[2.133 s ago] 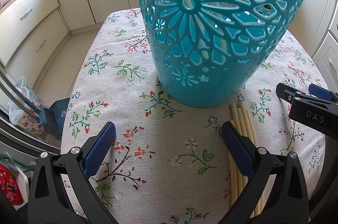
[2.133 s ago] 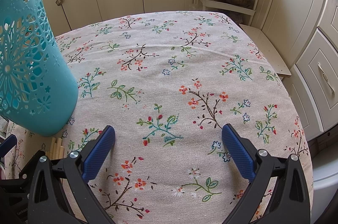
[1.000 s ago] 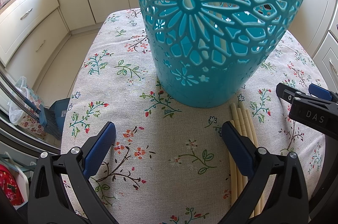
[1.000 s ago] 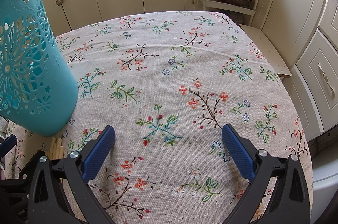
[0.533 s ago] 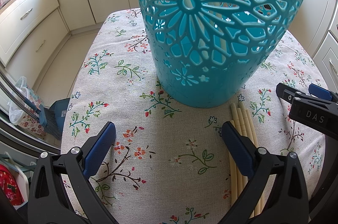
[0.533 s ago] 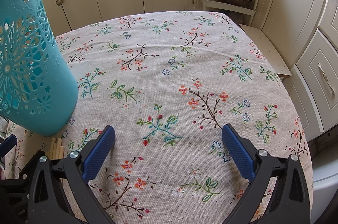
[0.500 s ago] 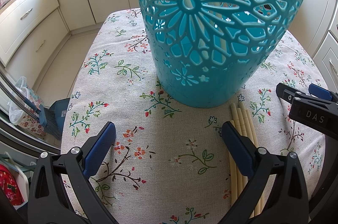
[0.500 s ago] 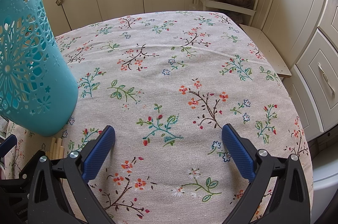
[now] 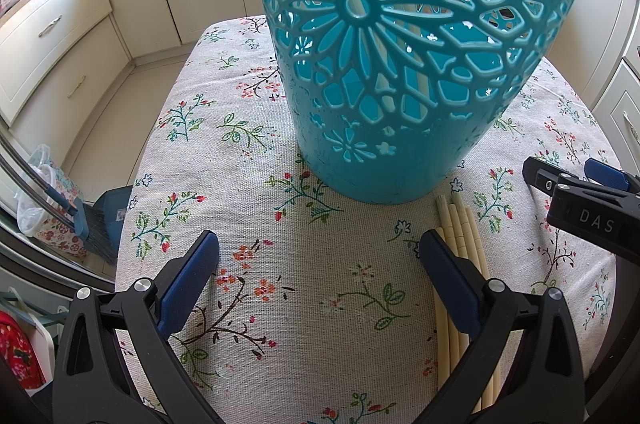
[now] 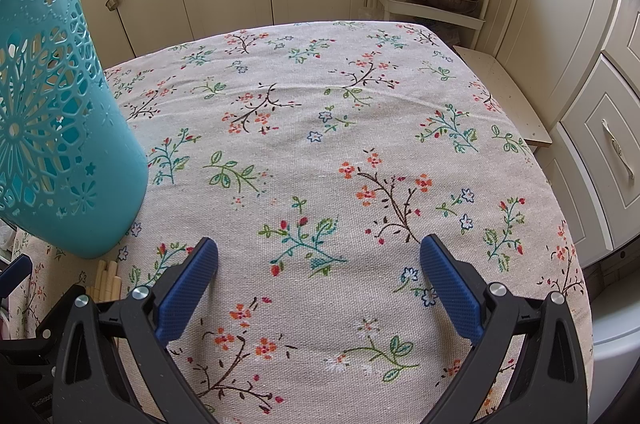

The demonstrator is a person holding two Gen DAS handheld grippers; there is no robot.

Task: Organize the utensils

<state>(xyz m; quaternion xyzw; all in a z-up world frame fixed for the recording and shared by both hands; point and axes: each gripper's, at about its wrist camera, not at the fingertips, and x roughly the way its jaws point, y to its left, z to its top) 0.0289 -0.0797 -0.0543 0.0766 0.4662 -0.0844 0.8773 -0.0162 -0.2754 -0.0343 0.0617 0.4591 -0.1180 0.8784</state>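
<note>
Blue ribbed pads are seen spread wide on both grippers, and nothing is held between either pair. The left gripper (image 9: 318, 276) hangs low over the floral tablecloth (image 9: 248, 183), and the pale wooden chopsticks (image 9: 460, 224) lie as a flat bundle just at and under its right-hand finger, their long axis running away from the camera toward the foot of the teal holder (image 9: 400, 63). The left gripper is judged nearer to them; a small sideways shift toward its right would be needed to straddle the bundle. The right gripper (image 10: 318, 276) faces bare cloth, the chopsticks (image 10: 106, 278) lying off its left side. At least one stick can already be made out through the holder's cut-outs. The holder's base, almost touching the stick tips, leaves little room ahead, and the two grippers stand close together.
</note>
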